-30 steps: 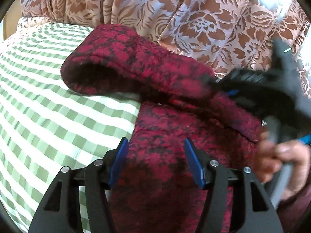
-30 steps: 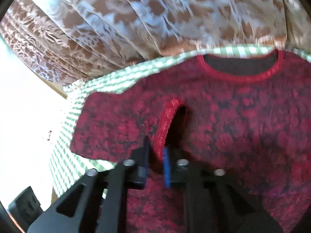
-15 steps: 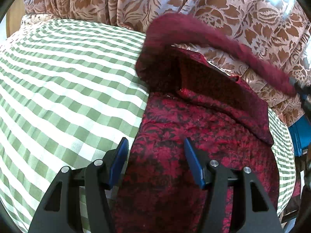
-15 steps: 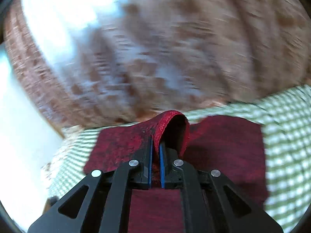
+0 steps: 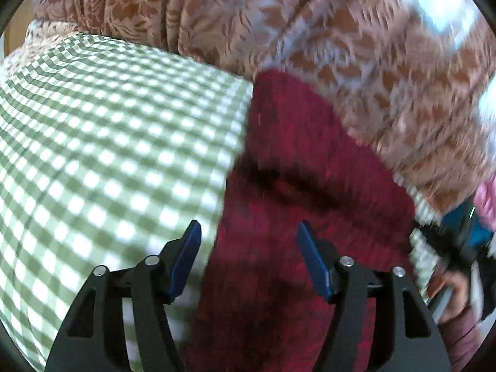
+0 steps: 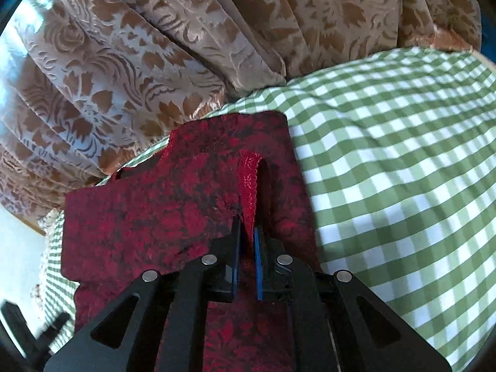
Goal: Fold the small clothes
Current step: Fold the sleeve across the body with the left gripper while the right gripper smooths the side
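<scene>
We read this setting as a home interior. Beyond and above both sets of jaws hangs a pleated curtain (image 6: 148,62) with a brown floral pattern on pale, backlit fabric, as at a window. Beneath the jaws a green-and-white checked cloth (image 6: 403,155) covers a soft, rounded surface, seemingly a bed or padded table, which we cannot tell apart here.

garment (image 6: 173,204) red-black mottled | cloth (image 6: 403,155) green-white check | curtain (image 6: 155,31) brown floral
</scene>
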Available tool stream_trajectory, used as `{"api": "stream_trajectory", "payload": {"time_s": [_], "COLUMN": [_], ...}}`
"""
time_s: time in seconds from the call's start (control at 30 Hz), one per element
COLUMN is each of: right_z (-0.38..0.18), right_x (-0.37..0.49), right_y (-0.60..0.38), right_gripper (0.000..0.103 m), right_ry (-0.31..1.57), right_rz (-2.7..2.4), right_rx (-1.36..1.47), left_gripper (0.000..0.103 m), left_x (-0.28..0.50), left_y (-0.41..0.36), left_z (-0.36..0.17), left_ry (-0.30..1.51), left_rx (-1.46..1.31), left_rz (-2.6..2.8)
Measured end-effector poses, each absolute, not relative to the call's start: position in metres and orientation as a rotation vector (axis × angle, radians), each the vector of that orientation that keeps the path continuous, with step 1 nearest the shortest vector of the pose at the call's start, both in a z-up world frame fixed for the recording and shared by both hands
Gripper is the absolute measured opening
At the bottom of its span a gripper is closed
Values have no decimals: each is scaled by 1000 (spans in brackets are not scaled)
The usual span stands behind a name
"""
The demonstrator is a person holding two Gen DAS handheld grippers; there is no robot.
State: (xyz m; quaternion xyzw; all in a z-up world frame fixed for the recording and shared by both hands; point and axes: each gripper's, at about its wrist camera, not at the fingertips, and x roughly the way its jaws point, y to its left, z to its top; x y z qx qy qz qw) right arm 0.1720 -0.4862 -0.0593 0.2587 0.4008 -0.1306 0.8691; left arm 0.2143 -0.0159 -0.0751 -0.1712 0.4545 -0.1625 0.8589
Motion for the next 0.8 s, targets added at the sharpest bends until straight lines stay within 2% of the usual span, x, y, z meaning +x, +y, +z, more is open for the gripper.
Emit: {"api": "stream_trajectory", "payload": {"time_s": [0.03, 0.13, 0.17, 0.2, 0.33, 0.63, 0.7, 0.73, 0.8], "right_z": [-56, -38, -31, -26, -17, -38, -39, -39, -40], "right_x": [171, 163, 161, 161, 179, 207, 208, 209, 210], "right_y": [-487, -480, -478, -474, -450, -430, -428, -426, -424], "right_gripper": [6, 27, 45, 57, 59, 59, 59, 59, 59], "right_ry": [834, 809, 781, 761, 745, 794, 791, 787, 784], "right_rz": [-285, -318, -313, -304, -237, -214, -210, -208, -206], "right_rx": [525, 474, 469, 463, 397, 320, 313, 306, 292], "left_gripper": [69, 69, 69, 69, 69, 74, 64, 42, 31], "left_x": [223, 252, 263, 270, 310, 371, 377, 377, 370], "left_y": [-10, 3, 6, 8, 4, -29, -40, -47, -57], "left_z": [-70, -66, -67, -69, -78, -100, -104, -103, -93], "left_ry": [941, 935, 941, 947, 978, 1081, 1103, 1105, 1061], "left_rx": [-384, -437, -454, -467, -541, -626, -621, -594, -501], "left_rz": [-335, -337, -335, -339, -376, -528, -570, -589, -583]}}
